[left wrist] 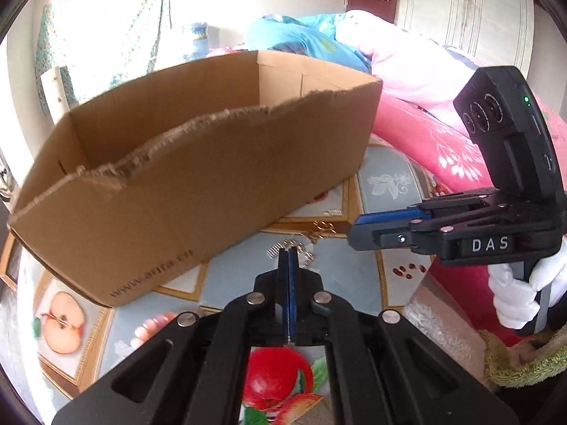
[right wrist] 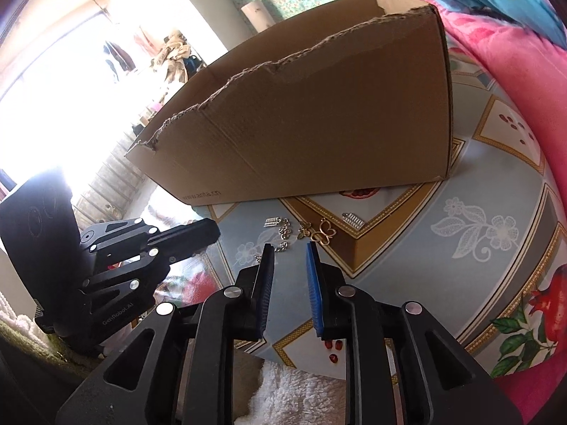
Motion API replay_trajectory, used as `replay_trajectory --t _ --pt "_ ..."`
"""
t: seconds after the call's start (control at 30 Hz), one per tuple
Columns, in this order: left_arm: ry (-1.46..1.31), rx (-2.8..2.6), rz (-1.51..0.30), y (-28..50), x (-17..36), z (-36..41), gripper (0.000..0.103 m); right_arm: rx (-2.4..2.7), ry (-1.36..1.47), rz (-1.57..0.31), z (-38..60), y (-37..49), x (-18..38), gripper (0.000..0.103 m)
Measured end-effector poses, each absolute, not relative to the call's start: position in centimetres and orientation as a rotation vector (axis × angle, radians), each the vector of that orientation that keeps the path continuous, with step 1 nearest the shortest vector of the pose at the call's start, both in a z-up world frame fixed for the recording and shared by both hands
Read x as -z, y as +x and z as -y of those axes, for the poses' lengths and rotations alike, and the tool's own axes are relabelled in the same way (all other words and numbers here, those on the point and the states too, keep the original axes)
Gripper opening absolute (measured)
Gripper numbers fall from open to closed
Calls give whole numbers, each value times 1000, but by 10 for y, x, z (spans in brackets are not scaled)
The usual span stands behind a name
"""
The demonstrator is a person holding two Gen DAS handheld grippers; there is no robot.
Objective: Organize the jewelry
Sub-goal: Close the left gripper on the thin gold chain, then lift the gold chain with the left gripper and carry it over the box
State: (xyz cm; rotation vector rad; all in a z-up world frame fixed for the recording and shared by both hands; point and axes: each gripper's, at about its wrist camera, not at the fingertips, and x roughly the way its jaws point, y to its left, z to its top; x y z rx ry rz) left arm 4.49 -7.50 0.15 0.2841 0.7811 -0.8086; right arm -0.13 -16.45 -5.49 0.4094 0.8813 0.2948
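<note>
Just ahead, jewelry (right wrist: 301, 230) on tablecloth; left fingers (left wrist: 288, 253) clenched, perhaps touching it; right fingers (right wrist: 313, 265) parted, empty.

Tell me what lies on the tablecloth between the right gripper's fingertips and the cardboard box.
In the right wrist view, small jewelry pieces lie scattered between the right gripper and the cardboard box: silver charms and a gold butterfly.

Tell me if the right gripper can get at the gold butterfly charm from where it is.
Probably yes. The right gripper is open, and the gold butterfly charm lies uncovered on the tablecloth just beyond its fingertips, clear of the cardboard box.
</note>
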Motion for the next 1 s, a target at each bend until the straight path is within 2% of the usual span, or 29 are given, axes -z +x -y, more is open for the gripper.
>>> replay_trajectory --t 0.1,0.23,0.37,0.5,0.6,1.0 --pt "290 832 -807 45 4 80 1 -298 407 -887 161 -2 55 21" --pt "326 834 -804 46 13 91 12 -288 408 -888 161 -2 54 21" --pt "373 840 -802 48 19 103 17 -274 416 -890 167 2 55 21" --pt "416 831 -807 49 27 109 17 -266 424 -897 168 3 59 21" --pt "448 835 -783 46 28 112 1 -265 429 -899 168 3 60 21" --pt "356 789 -733 43 3 82 0 -274 439 -889 170 -2 58 21"
